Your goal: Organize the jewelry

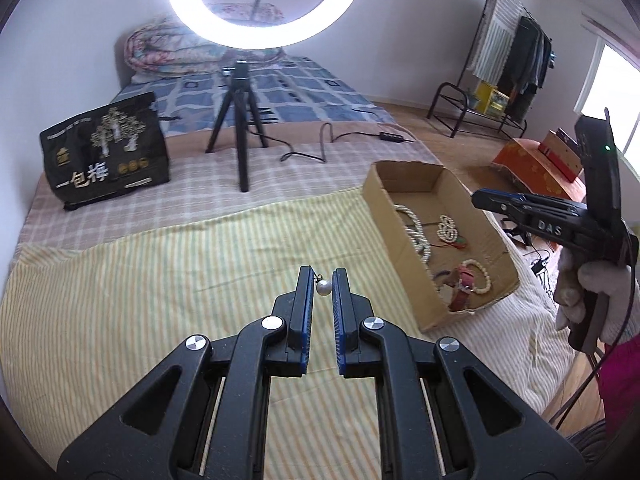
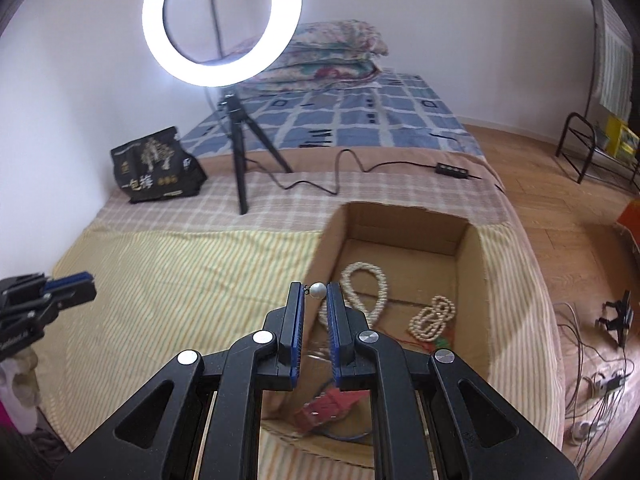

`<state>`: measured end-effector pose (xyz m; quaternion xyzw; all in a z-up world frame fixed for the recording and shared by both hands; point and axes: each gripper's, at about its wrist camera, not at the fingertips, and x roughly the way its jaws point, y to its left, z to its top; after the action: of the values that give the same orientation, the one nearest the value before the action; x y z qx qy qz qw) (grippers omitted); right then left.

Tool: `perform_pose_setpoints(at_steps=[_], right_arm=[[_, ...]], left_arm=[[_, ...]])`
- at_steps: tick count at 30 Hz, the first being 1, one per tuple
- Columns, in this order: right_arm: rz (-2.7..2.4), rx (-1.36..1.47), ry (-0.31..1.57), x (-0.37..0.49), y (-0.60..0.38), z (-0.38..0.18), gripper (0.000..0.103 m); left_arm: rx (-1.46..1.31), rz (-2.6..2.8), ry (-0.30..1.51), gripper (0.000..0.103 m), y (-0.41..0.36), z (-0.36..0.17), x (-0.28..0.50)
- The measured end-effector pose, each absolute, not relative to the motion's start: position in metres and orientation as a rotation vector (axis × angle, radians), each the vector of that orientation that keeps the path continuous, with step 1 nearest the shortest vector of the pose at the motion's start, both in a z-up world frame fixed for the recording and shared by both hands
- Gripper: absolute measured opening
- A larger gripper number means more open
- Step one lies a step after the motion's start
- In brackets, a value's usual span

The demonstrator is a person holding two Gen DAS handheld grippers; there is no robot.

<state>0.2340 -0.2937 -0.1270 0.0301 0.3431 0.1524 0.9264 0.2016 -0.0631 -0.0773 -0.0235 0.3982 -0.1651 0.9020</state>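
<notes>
Between each tongs' tips — pearl earring point(image 1: 323, 287), hook seemingly leftward.

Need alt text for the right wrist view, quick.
The right gripper pinches a pearl earring in its jaws above a cardboard box holding pearl necklaces and a red watch strap. The box sits on a striped bedcover.

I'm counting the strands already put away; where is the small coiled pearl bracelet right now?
In the right wrist view the coiled pearl bracelet lies on the floor of the cardboard box, right of the long pearl necklace.
</notes>
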Motion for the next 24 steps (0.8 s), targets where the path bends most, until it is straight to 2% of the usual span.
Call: perform_pose_setpoints(at_steps=[24], right_arm=[[0.229,0.125,0.769,0.285,-0.35,-0.157,0.01]], left_arm=[[-0.003,-0.477,0.831,0.007,-0.19,-0.094,0.228]])
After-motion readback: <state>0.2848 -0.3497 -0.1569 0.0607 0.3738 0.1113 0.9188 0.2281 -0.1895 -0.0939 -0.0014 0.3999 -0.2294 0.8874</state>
